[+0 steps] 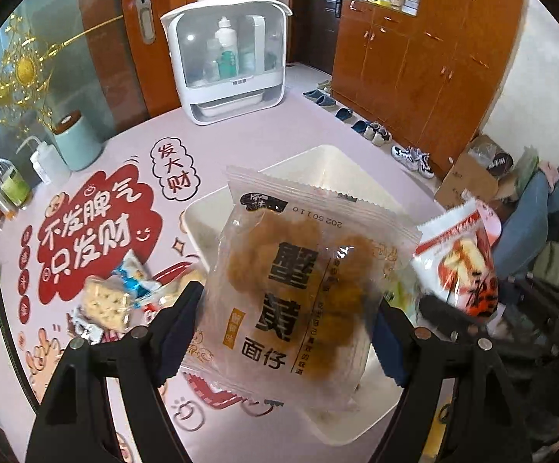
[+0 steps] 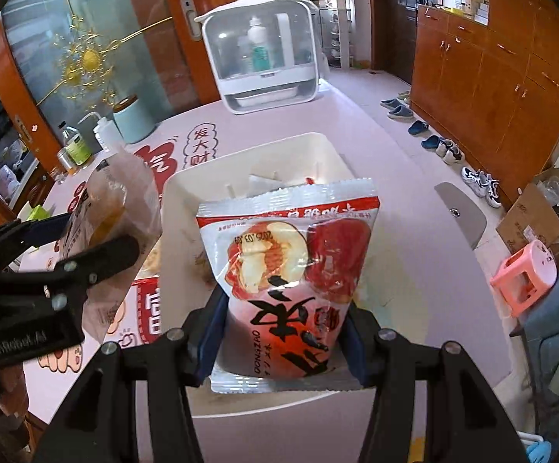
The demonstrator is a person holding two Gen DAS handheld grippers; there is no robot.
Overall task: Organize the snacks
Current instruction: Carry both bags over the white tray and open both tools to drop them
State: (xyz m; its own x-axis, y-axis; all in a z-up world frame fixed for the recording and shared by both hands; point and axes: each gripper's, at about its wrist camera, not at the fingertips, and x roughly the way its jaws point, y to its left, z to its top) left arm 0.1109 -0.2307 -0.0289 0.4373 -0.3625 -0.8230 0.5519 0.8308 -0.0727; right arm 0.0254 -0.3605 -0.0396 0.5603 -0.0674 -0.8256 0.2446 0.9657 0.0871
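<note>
Clamped in the left gripper [image 1: 283, 332], a clear noodle-snack packet [image 1: 302, 270] hangs over the white bin [image 1: 318, 162] on the tabletop [image 1: 241, 131]. Beside it the right gripper [image 2: 285, 332] grips a red fruit-snack packet [image 2: 291, 270]; the bin's contents are hard to make out.

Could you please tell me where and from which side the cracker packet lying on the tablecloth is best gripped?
Grip the cracker packet across its two long side edges, coming from above. It lies flat on the tablecloth, so only the edges offer purchase, and other small wrappers crowd its far end.
</note>
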